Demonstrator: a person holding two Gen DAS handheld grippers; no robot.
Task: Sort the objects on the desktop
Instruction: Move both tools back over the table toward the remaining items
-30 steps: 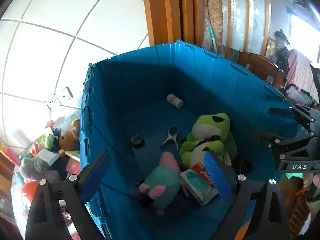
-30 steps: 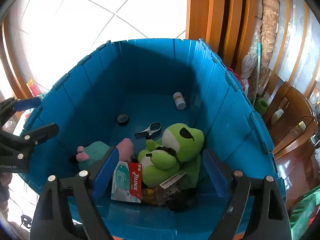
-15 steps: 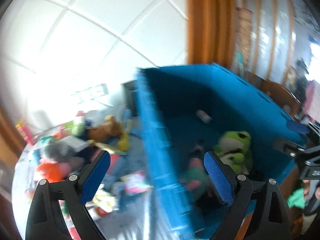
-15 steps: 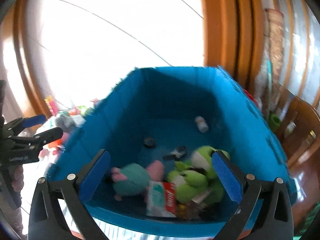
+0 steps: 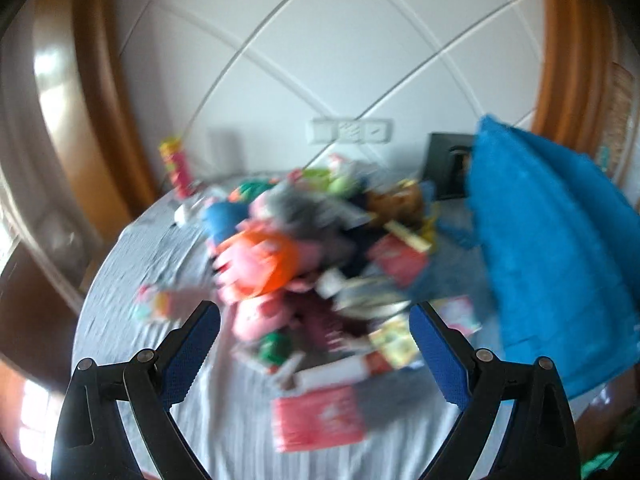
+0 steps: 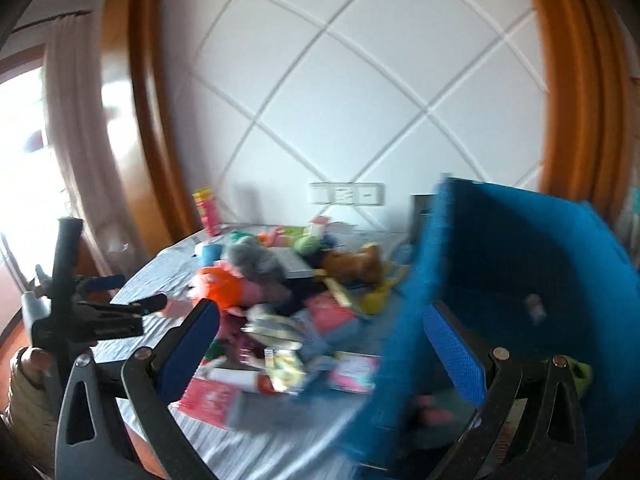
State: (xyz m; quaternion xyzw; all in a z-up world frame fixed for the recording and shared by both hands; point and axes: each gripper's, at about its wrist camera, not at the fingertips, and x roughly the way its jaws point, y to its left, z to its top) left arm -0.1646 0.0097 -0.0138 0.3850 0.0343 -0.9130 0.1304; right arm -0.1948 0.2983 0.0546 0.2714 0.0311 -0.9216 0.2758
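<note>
1. At the far left of the right wrist view, the left tool (image 6: pixel 120 294) is held up in a hand (image 6: pixel 28 376) over the desk's (image 5: pixel 132 304) near edge. In its own view its blue pads (image 5: pixel 192 356) stand wide apart with nothing between them.
2. The pile of objects (image 5: pixel 304 248) lies heaped mid-desk on the grey cloth: soft toys, an orange one (image 5: pixel 268 260) uppermost, with flat red packets (image 5: pixel 320 416) and cards spilling toward the near edge. Blur hides finer detail.
3. My judgement: the plush will be light and squashy, best pinched across a body or limb. The packets look thin and slick, lying flat, so an edge or raised corner is the place to grip.
4. The right tool (image 6: pixel 320 344) is also spread wide and empty, straddling the pile's right side and the bin wall.
5. The blue bin (image 6: pixel 520 264) stands at the desk's right; a small pale bottle (image 6: pixel 534 306) shows inside.
6. A second ago both cameras looked down into the bin at a green frog plush, scissors and a box; both have swung left, so the pile now fills the left view.
</note>
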